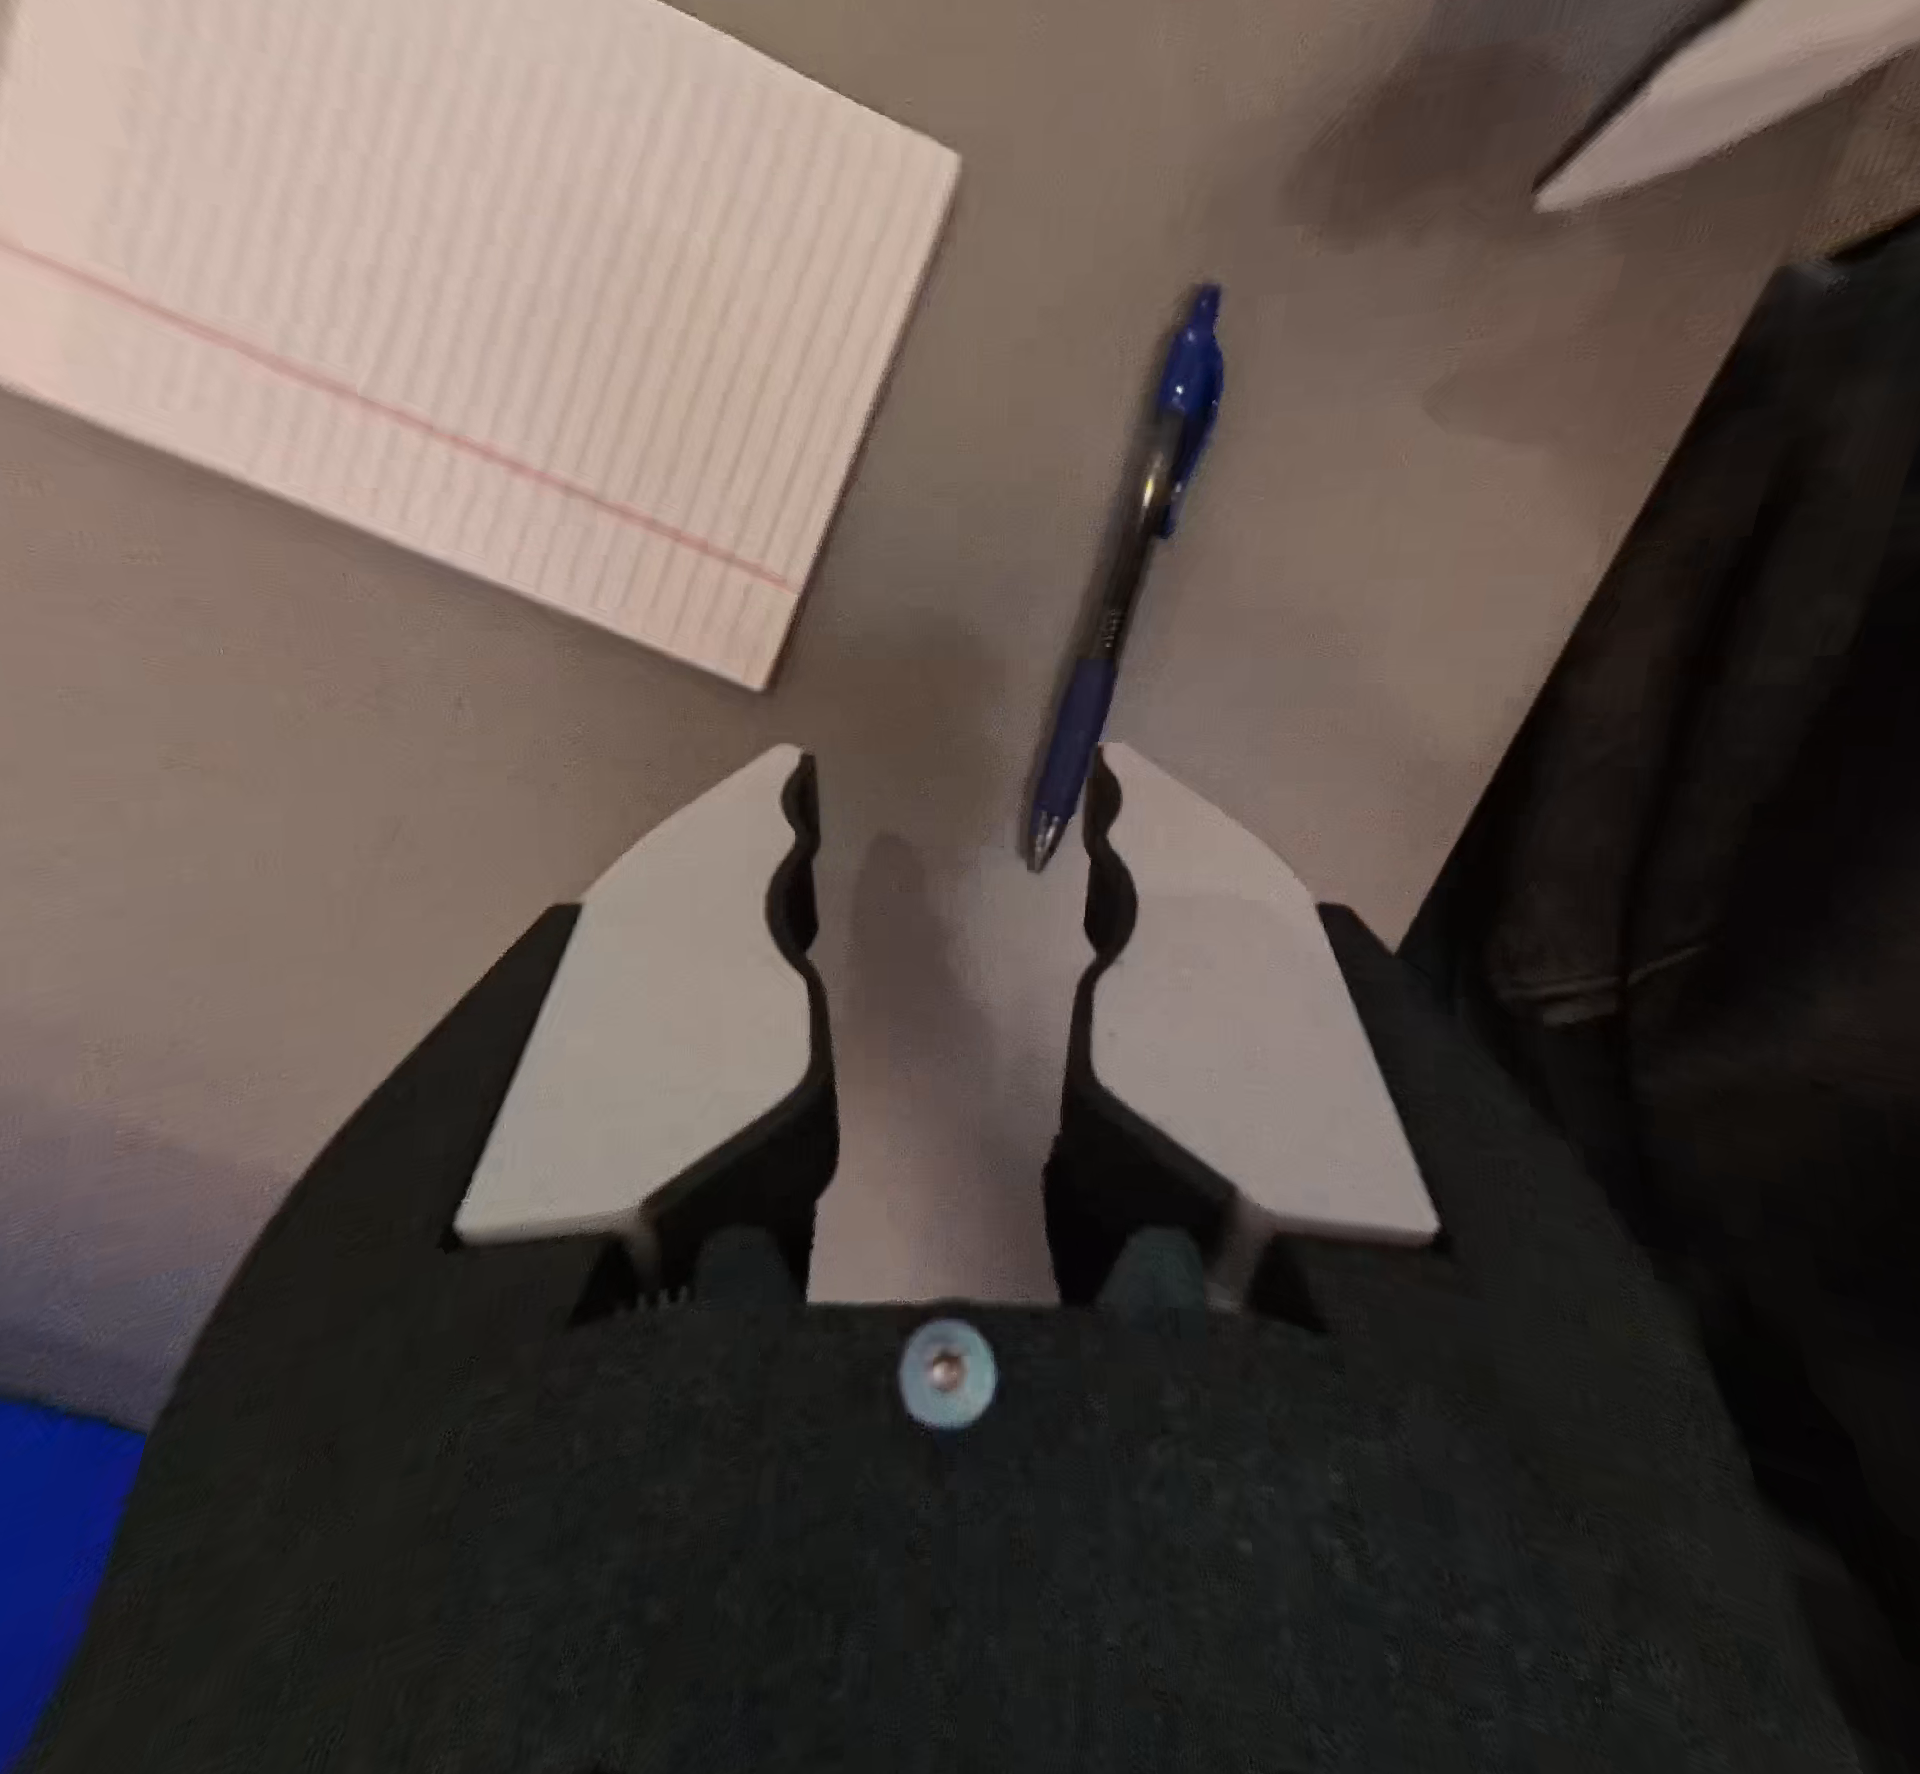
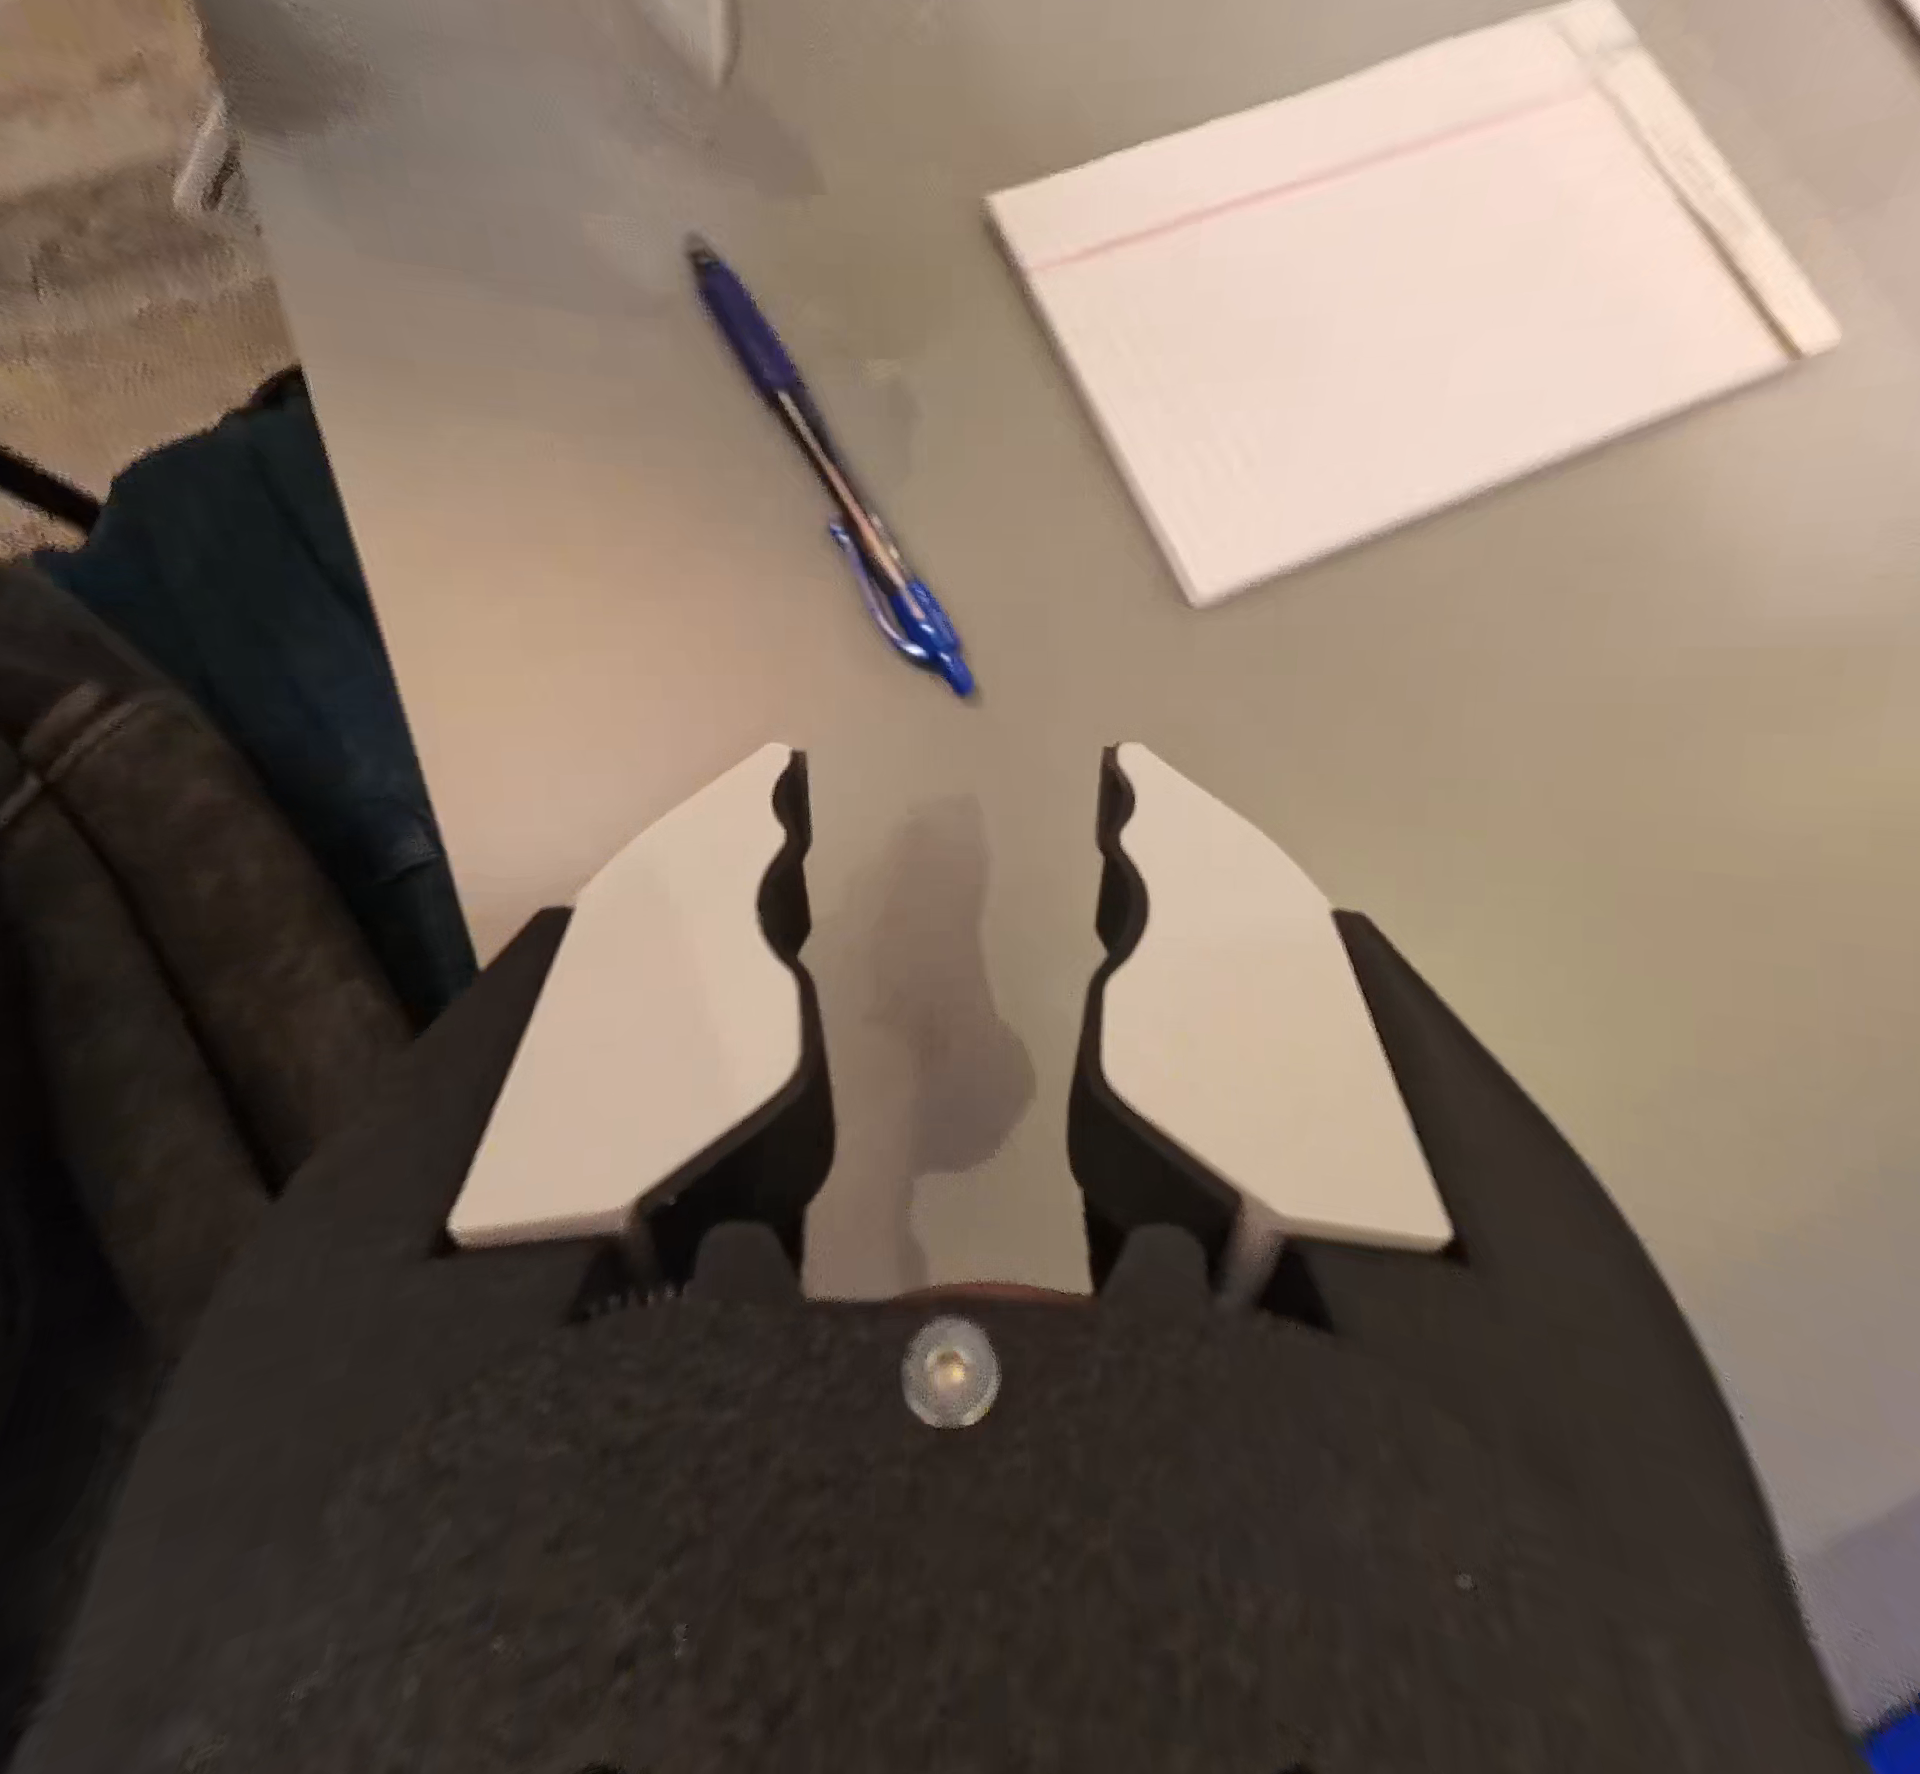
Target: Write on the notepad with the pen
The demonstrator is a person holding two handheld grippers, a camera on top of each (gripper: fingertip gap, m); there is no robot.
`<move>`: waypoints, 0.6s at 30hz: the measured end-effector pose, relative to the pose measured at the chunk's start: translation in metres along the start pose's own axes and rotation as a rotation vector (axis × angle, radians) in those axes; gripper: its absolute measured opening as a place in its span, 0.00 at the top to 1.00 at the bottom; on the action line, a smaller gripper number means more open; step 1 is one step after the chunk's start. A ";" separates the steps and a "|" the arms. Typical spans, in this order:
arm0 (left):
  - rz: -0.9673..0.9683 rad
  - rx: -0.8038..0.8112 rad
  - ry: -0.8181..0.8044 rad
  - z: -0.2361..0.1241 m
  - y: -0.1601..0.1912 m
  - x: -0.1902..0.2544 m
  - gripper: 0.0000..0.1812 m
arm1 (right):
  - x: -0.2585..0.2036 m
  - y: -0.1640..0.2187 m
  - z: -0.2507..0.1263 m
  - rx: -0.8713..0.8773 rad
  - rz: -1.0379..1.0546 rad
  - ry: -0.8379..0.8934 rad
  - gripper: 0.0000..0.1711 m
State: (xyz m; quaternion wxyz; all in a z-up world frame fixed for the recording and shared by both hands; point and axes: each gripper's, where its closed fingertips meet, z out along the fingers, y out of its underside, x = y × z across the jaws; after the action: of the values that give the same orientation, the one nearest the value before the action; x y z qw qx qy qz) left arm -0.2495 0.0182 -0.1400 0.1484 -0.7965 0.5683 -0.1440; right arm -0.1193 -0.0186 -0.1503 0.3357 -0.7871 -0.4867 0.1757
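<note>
Grey tabletop (image 2: 1351, 841) carries the pen (image 2: 821, 451) beside the notepad (image 2: 1392, 301), both untouched, so either released gripper, left (image 1: 948, 794) or right (image 2: 951, 768), should straddle the barrel squarely near its grip before clenching.

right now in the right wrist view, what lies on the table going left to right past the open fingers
blue retractable pen lying flat → bare grey table → white lined notepad

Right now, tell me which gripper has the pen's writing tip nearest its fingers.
The left gripper: the blue pen's tip lies beside its right finger. The right gripper faces the pen's clip end, apart.
</note>
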 end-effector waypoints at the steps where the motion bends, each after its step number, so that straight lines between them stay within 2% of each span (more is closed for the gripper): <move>1: -0.054 0.075 -0.021 -0.011 0.003 -0.007 0.73 | -0.007 -0.004 0.008 -0.018 -0.046 -0.008 0.69; 5: -0.250 0.253 -0.067 -0.043 0.031 -0.030 0.77 | -0.022 -0.023 0.043 -0.102 -0.149 -0.035 0.71; 10: -0.308 0.346 -0.056 -0.059 0.052 -0.032 0.77 | -0.035 -0.049 0.075 -0.186 -0.192 -0.092 0.77; 15: -0.290 0.387 -0.065 -0.066 0.058 -0.029 0.78 | -0.037 -0.039 0.095 -0.361 -0.254 -0.136 0.78; 16: -0.281 0.395 -0.057 -0.065 0.057 -0.027 0.78 | -0.039 -0.035 0.097 -0.391 -0.258 -0.159 0.80; 18: -0.262 0.387 -0.046 -0.065 0.058 -0.022 0.78 | -0.040 -0.038 0.098 -0.378 -0.265 -0.180 0.93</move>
State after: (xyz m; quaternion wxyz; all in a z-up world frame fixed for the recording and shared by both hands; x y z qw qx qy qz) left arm -0.3322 0.0160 -0.1055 0.2913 -0.8232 0.4184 -0.2498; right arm -0.2221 -0.0077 -0.1954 0.1577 -0.7463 -0.6381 0.1054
